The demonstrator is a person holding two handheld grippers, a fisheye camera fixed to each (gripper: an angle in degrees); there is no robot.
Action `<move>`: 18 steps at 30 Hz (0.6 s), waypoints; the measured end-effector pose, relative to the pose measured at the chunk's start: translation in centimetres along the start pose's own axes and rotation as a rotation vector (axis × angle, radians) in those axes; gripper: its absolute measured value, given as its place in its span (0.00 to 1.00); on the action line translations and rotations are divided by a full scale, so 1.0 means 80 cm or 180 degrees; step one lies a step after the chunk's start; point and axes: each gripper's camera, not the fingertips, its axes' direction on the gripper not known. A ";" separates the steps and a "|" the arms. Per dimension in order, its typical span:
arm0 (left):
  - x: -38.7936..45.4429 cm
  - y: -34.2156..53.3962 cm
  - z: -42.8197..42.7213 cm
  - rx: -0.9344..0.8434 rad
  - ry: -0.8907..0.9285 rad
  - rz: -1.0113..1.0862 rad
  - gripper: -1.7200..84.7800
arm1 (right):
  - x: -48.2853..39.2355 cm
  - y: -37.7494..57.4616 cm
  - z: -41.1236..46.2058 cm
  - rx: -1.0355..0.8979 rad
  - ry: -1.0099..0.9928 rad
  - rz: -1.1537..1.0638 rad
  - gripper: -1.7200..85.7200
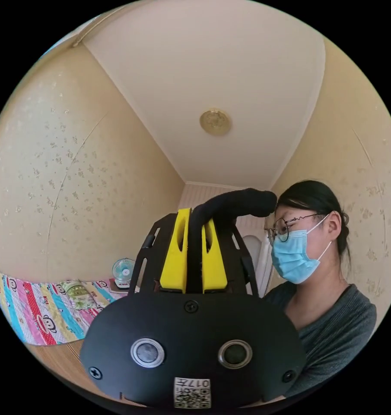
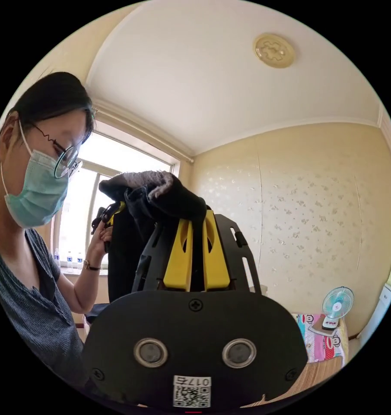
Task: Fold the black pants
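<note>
1. Judging from both views, the fold has hardly begun. The black pants (image 2: 130,242) are lifted into the air, with both cameras tilted up toward the ceiling, and no finished fold can be seen. I take this to be the stage of picking up and straightening the cloth. Laying it flat and folding it over appear to be left.

2. In the left gripper view, the left tongs (image 1: 194,216) are clenched on a strip of the black pants. The cloth runs up between the two yellow jaws, then curls over their tips toward 2 o'clock.

3. In the right gripper view, the right tongs (image 2: 197,216) are likewise clenched on the pants. A bunch of dark fabric sits over the jaw tips at 11 o'clock, and the rest hangs down at 9 o'clock of the jaws.

4. The person's hand (image 2: 101,235) shows at 9 o'clock of that hanging cloth, gripping the other tongs beside it.

5. A small fan (image 2: 337,304) stands low at 4 o'clock, by a patterned bed cover (image 1: 31,311).
</note>
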 end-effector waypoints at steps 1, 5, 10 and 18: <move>0.003 -0.006 -0.003 0.0019 -0.0189 0.0108 0.08 | 0.002 -0.013 0.015 -0.0052 0.0069 0.0009 0.07; -0.009 0.002 0.010 -0.0025 -0.0550 0.0197 0.08 | 0.044 -0.007 0.067 -0.0293 0.0112 0.0335 0.07; -0.112 0.094 0.064 -0.0280 -0.1280 -0.0275 0.08 | 0.135 0.090 0.157 -0.0896 0.0478 0.0863 0.07; -0.594 0.219 0.238 -0.1376 -0.2322 -0.1829 0.10 | 0.441 0.329 0.521 -0.2215 0.0966 0.1286 0.07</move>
